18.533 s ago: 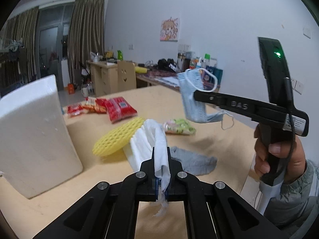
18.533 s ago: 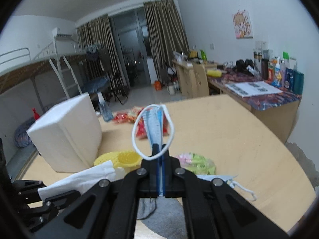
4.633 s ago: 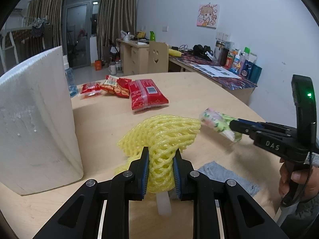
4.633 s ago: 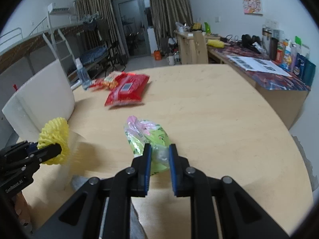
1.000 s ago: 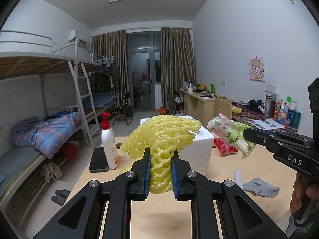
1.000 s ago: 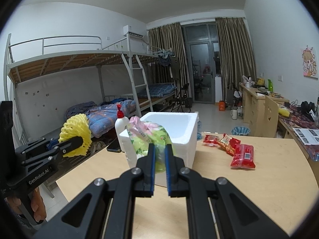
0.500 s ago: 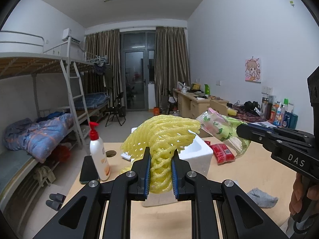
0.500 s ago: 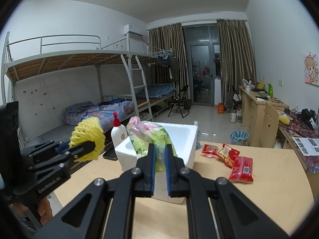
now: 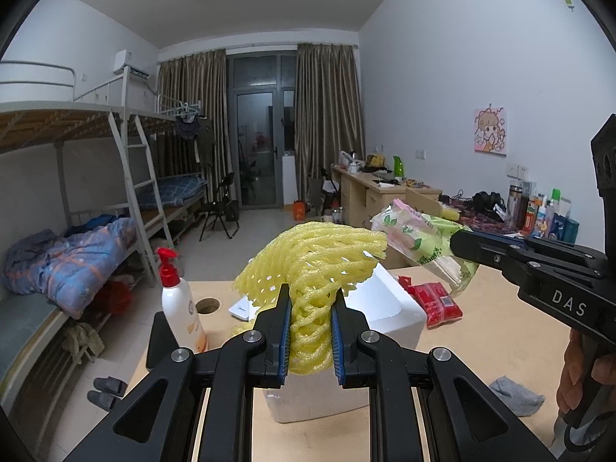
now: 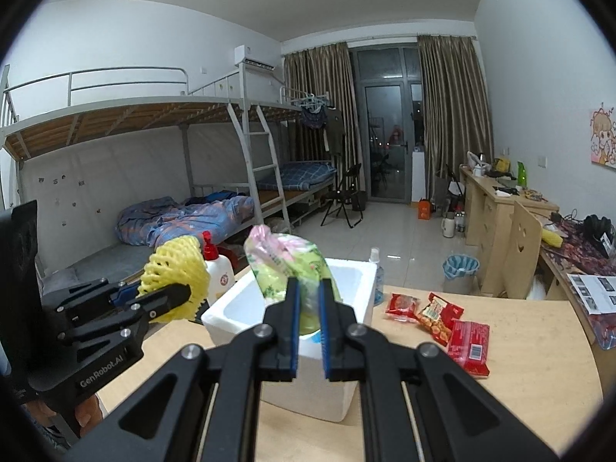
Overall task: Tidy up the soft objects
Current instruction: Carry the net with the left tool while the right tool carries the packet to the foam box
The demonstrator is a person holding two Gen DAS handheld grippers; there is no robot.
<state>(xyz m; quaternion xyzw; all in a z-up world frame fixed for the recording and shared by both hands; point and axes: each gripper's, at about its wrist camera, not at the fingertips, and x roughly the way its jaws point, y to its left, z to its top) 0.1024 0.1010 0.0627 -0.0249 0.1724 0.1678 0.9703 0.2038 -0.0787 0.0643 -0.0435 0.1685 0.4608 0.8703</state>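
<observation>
Foam netting (image 9: 312,265), yellow and springy, sits pinched between the pads of my left gripper (image 9: 310,340), and my right gripper (image 10: 309,321) is clamped on a soft green-and-pink plastic packet (image 10: 288,265); both pairs of jaws stand narrow, squeezing their loads. I have both pieces raised in the air near the open white foam box (image 10: 346,281), which stands on the wooden table (image 10: 539,365), and from the right wrist view the packet hangs just in front of the box mouth while the netting is off to its left side, beside a pump bottle (image 9: 181,308). I judge the task to be somewhere in the middle: two soft things are in hand but not yet dropped in, and I can see a little of the box's pale interior without being able to tell what already lies inside. A grey sock (image 9: 514,394) is left lying on the table near my right hand, so I count that as one more piece to collect. Red snack packets (image 10: 442,317) lie beyond the box; whether they belong with the soft things I cannot tell.
</observation>
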